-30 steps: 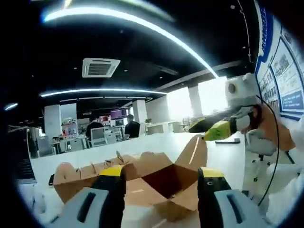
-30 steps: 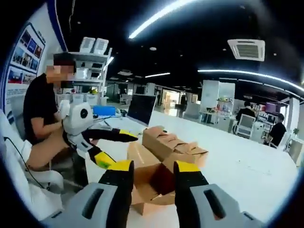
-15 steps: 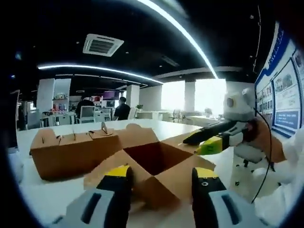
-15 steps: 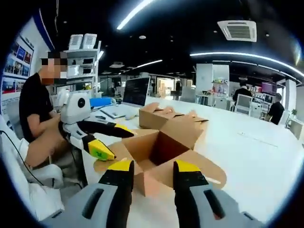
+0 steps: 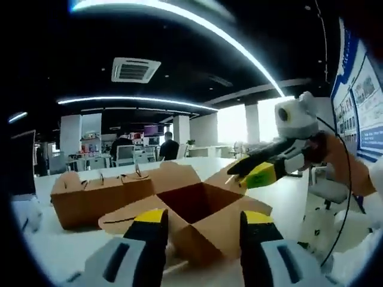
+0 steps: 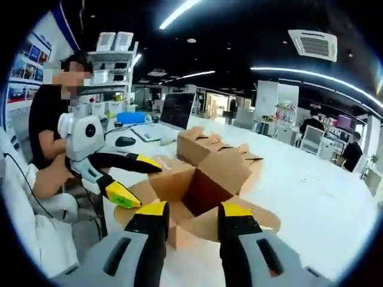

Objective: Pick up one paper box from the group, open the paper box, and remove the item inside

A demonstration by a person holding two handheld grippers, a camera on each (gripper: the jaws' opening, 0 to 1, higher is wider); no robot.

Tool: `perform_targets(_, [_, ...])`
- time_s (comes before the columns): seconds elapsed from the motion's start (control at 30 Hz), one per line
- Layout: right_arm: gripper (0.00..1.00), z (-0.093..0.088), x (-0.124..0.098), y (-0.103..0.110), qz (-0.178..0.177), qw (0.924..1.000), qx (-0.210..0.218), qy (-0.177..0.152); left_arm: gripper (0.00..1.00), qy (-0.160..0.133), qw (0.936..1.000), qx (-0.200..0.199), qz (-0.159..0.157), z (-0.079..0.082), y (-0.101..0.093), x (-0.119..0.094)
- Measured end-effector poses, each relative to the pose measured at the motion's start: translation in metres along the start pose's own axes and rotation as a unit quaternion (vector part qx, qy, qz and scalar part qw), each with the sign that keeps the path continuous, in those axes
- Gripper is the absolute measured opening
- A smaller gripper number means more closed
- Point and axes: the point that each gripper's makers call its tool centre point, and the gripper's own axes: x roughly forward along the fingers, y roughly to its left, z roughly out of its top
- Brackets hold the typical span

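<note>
An open brown paper box (image 5: 197,209) rests on the white table (image 5: 72,251) with its flaps spread; its inside is dark and I cannot make out any contents. Several closed boxes (image 5: 96,188) stand in a row behind it. My left gripper (image 5: 203,218) is open, its yellow-tipped jaws either side of the box's near corner. The right gripper (image 5: 254,170) reaches in from the right above a flap, jaws apart. In the right gripper view, the open box (image 6: 200,188) sits beyond my right gripper (image 6: 195,210), which is open. The left gripper (image 6: 134,179) hovers open by the box's left flap.
A seated person in a black shirt (image 6: 48,128) is at the table's edge. A laptop (image 6: 175,112) and a mouse (image 6: 124,141) lie beyond the row of closed boxes (image 6: 218,152). The white table (image 6: 317,203) stretches away. People sit at far desks (image 5: 122,156).
Both views have shifted and tilted with the hands. The open box stays on the table with its flaps spread. Both grippers stay open close to it.
</note>
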Motion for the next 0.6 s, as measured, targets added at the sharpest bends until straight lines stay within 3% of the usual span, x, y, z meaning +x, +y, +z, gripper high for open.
perform_targets(0.1, [0.33, 0.009, -0.002, 0.002, 0.019, 0.9995, -0.015, 0.019, 0.49, 0.001, 0.9999, -0.012, -0.004, 0.005, 0.009, -0.003])
perform_targets(0.2, [0.33, 0.018, -0.003, -0.001, 0.04, 0.9979, -0.032, 0.041, 0.52, 0.023, 0.9991, -0.013, -0.032, 0.003, 0.008, -0.007])
perform_targets(0.23, [0.33, 0.022, -0.003, -0.003, 0.047, 0.9969, -0.039, 0.049, 0.53, 0.034, 0.9971, 0.004, -0.069, 0.005, 0.001, -0.013])
perform_targets(0.5, [0.32, 0.029, 0.004, -0.006, 0.089, 0.9902, -0.055, 0.093, 0.55, 0.004, 0.9955, 0.004, -0.094, 0.034, 0.003, -0.027])
perform_targets(0.6, [0.3, 0.02, 0.009, -0.008, 0.094, 0.9867, -0.043, 0.125, 0.56, -0.004, 0.9953, 0.001, -0.097, 0.041, 0.005, -0.032])
